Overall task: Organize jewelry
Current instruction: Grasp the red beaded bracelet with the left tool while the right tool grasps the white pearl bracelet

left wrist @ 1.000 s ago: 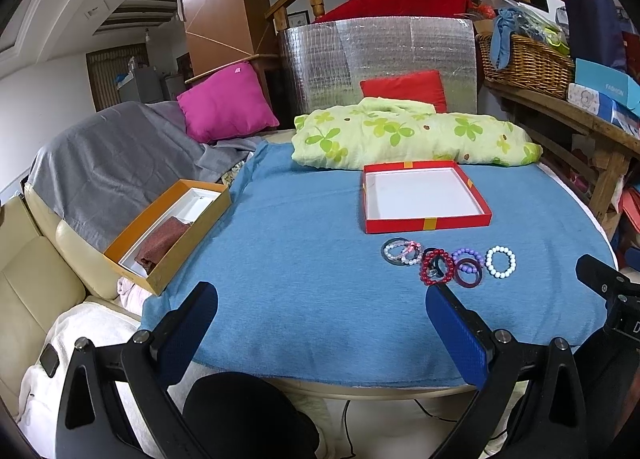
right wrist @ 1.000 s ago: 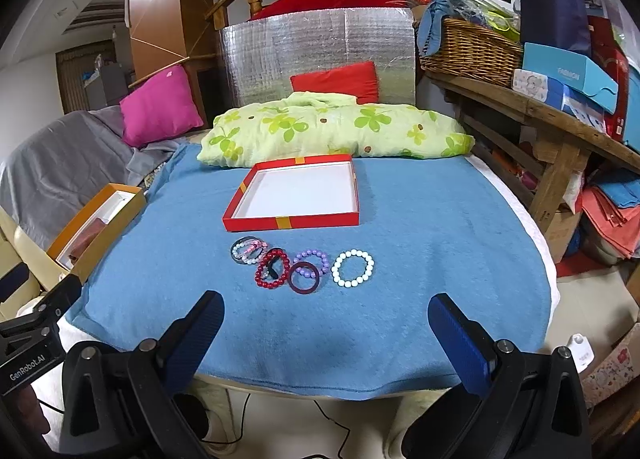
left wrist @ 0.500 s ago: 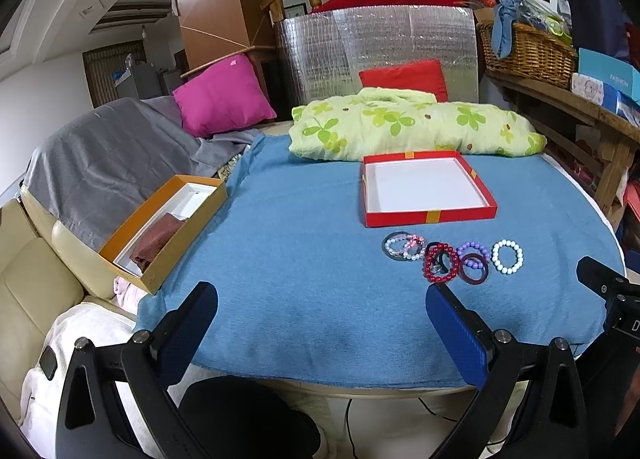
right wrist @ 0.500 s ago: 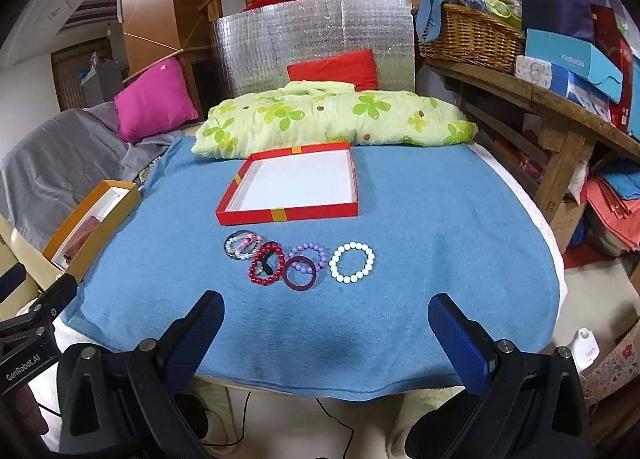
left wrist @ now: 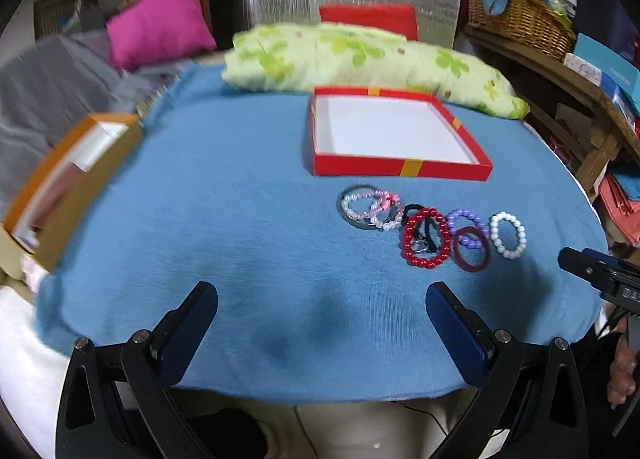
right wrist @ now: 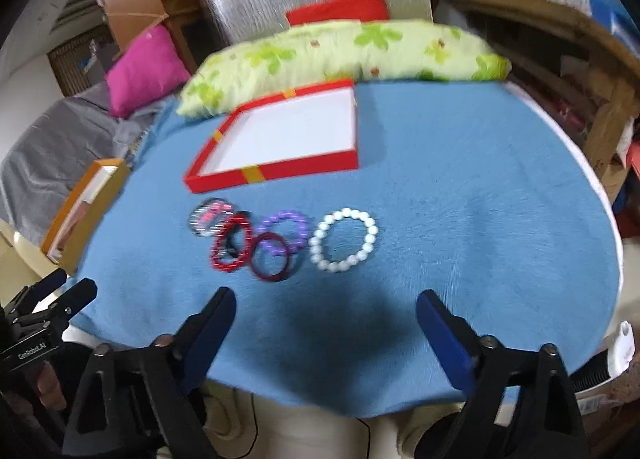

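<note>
Both grippers now sit lower and closer over the near edge of the round table than a second ago, and the bracelets and box loom larger in both wrist views. The left gripper (left wrist: pixel 322 315) hangs over the near edge with its blue-padded fingers spread wide and nothing between them. The right gripper (right wrist: pixel 326 315) does the same a little to the right, its jaws parted and empty above the blue fleece cloth (right wrist: pixel 460 219) that covers the table.

Just beyond the fingers, right of the table's middle, the jewelry lies in a loose row on the cloth. At the right end a white pearl-bead bracelet (right wrist: pixel 345 239) lies flat and apart from the rest. Next to it a dark maroon smooth bangle (right wrist: pixel 271 262) overlaps a purple bead bracelet (right wrist: pixel 285 230). Left of these a red bead bracelet (left wrist: pixel 425 237) rings a black band with a small metal piece. At the left end a clear and pink bead bracelet (left wrist: pixel 371 207) rests on a grey metal ring.

Behind the row, toward the far edge, stands a shallow red cardboard box with a white floor (left wrist: pixel 394 169), holding nothing. At the left edge an orange cardboard box (left wrist: pixel 76 187) sits tilted off the cloth. Along the far edge lies a green flower-print pillow (left wrist: pixel 360 59).
</note>
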The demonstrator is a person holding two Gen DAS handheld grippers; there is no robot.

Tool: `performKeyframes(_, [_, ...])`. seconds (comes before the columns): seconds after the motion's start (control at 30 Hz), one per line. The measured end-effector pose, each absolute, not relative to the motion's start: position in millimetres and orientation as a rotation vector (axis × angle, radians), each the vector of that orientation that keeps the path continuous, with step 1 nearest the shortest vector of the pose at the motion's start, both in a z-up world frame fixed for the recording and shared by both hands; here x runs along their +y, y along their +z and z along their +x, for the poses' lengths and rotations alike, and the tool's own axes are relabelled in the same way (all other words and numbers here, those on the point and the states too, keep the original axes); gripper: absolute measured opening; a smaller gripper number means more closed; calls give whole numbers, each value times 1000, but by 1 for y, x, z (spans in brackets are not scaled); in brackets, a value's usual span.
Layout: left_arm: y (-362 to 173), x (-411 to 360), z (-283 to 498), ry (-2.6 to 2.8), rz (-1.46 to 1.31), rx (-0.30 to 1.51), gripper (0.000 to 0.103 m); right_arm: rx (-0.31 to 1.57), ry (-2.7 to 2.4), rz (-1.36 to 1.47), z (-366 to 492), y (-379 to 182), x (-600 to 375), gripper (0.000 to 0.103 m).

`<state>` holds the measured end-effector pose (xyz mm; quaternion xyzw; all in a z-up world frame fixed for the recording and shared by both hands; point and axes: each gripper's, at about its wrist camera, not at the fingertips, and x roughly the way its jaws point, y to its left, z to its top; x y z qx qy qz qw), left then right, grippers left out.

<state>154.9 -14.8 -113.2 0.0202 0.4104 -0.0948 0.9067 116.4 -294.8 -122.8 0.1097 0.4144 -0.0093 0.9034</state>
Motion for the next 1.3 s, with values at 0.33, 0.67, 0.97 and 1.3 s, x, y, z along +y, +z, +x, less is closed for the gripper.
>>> performKeyframes(0.33, [-143,-53,210,-340,-12,888,78,1002,-90,257,183,-169,-325,52])
performKeyframes(0.67, [-180,-82,237,-399,64,977,51,1044,-152,119,216,-183,-318,30])
performKeyframes(0.97, [-181,-99,241,-445,104,938,37,1007,-149,61,239,-184,-303,16])
performKeyframes(1.3, [-170,-100,237,-483,108,896,10,965,-76,173,230,-175,-317,11])
